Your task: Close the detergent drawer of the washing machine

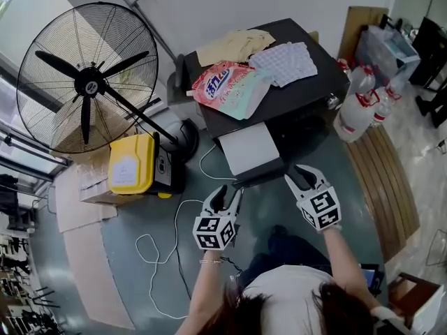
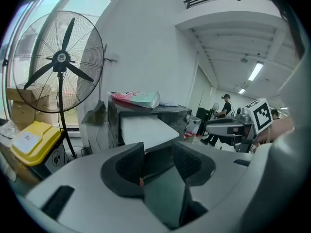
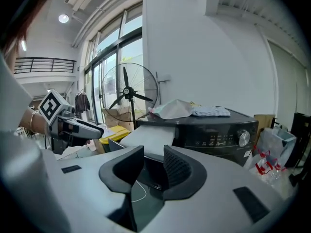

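The detergent drawer (image 1: 248, 147) is seen pulled out of the front of the washing machine (image 1: 300, 110), at the machine's left end. Its pale top is laid bare and its dark front panel is turned toward the near side.

Just near of that panel, the left gripper (image 1: 228, 195) is held at the drawer's left corner. Its jaws are spread apart, and in the left gripper view only the drawer front is seen beyond the gap, with nothing clamped. The right gripper (image 1: 305, 178) is held just right of the drawer's front. Its jaws are likewise parted with nothing pressed between the pads. Whether either gripper touches the drawer cannot be told.

On the machine's dark top, a pink and green detergent pouch (image 1: 227, 88) is laid at the left. A beige cloth (image 1: 234, 45) is spread farther back, and a checked cloth (image 1: 285, 63) lies to the right.

To the left of the machine, a large fan (image 1: 87, 82) is stood on the floor. A yellow container (image 1: 131, 162) is set near its base. A white cable (image 1: 157, 246) is trailed over the floor nearer in. Spray bottles (image 1: 360, 107) are grouped at the machine's right.
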### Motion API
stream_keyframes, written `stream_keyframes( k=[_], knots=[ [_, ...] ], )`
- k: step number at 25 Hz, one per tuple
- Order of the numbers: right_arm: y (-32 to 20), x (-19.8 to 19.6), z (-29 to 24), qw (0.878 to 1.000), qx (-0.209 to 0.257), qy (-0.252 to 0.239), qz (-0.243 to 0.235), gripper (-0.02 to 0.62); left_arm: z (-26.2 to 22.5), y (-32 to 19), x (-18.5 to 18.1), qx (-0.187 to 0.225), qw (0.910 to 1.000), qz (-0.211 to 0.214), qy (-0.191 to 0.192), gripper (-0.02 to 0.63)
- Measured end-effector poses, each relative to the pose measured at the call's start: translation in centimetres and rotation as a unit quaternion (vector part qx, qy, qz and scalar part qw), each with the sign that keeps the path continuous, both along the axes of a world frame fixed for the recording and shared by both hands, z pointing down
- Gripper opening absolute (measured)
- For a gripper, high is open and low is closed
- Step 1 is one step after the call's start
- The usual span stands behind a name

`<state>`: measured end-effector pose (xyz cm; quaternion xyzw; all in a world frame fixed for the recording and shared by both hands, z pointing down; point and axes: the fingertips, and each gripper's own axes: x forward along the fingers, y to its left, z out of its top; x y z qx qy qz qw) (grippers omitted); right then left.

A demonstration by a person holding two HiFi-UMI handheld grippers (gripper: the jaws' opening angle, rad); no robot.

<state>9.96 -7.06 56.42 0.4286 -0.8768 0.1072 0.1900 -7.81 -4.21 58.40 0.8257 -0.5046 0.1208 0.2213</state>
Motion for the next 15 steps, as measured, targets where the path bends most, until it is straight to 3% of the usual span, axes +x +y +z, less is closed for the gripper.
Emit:
stream_keyframes(
  k=[15],
  knots=[
    [-1.8,1.2,5.1,0.998,-0.062,-0.013,0.009,0.152,4.5,-1.4,0.4,-0.056,0.9983,-0.015,-0.008,0.198]
  ],
)
